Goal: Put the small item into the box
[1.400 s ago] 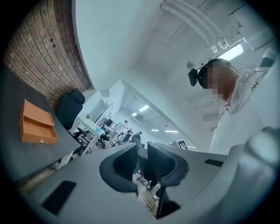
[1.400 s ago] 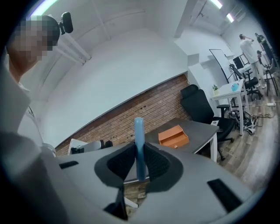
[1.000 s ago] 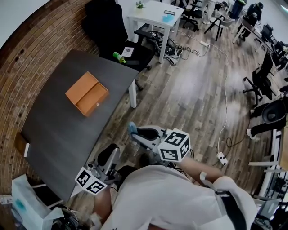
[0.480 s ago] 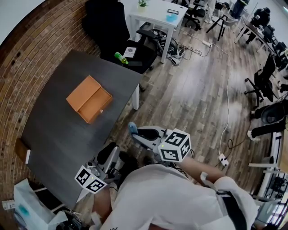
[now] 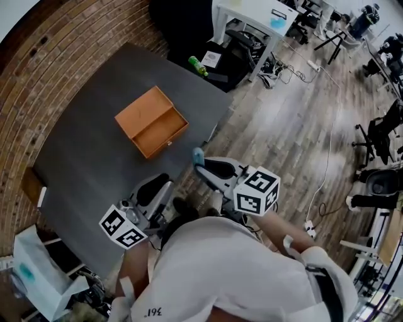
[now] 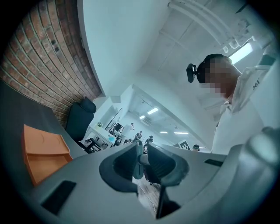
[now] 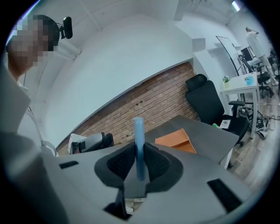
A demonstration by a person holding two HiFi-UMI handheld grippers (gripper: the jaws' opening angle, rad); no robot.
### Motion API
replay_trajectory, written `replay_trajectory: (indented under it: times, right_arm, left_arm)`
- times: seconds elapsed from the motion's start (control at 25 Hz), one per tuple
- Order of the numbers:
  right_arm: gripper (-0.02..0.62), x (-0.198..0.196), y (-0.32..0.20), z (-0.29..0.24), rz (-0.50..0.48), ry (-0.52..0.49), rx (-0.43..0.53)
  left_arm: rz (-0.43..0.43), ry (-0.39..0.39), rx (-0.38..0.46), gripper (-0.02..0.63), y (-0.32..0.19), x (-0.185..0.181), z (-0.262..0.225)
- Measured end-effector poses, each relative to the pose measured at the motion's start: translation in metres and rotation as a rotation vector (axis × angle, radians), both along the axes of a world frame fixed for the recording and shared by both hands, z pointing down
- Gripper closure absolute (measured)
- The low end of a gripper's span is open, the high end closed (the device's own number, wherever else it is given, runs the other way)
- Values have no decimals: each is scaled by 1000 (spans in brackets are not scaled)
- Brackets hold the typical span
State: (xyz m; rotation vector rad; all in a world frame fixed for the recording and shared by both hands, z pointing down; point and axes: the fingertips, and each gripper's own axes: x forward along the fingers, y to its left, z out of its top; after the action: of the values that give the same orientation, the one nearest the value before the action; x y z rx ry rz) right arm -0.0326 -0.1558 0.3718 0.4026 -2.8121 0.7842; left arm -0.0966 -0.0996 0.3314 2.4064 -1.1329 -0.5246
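An open orange box [image 5: 151,122] lies on the dark grey table [image 5: 88,170]. It also shows as the orange box [image 6: 41,153] low at the left and as the orange box [image 7: 175,140] beyond the jaws. My right gripper [image 5: 201,165] hangs over the table's near edge, short of the box, shut on a small light-blue item [image 5: 198,153]. In the right gripper view the gripper [image 7: 139,151] pinches the blue item [image 7: 138,135], which stands upright above the pads. My left gripper [image 5: 164,183] is over the table's front edge; in its own view the left gripper [image 6: 141,158] is shut with nothing in it.
A black office chair [image 5: 182,19] stands behind the table, with a green bottle [image 5: 198,65] on its seat. Further back is a white desk [image 5: 252,16]. A white bag [image 5: 31,277] sits by the table's left end. Cables trail over the wooden floor [image 5: 296,126] on the right.
Both grippers have moved forward toward the table, and the box now lies closer to them. The right gripper still holds the blue item.
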Motion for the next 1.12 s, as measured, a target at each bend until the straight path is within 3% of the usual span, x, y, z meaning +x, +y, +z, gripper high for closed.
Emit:
replay_trajectory:
  times: [0.44,1.12]
  right_arm:
    - [517,-67,-16,3,9,50,28]
    - [517,-107,-58,1,-77,73,66]
  left_arm:
    - [-20,6,-13,526,-6,-80,13]
    - [-118,-2,0,526,-37,-115,18]
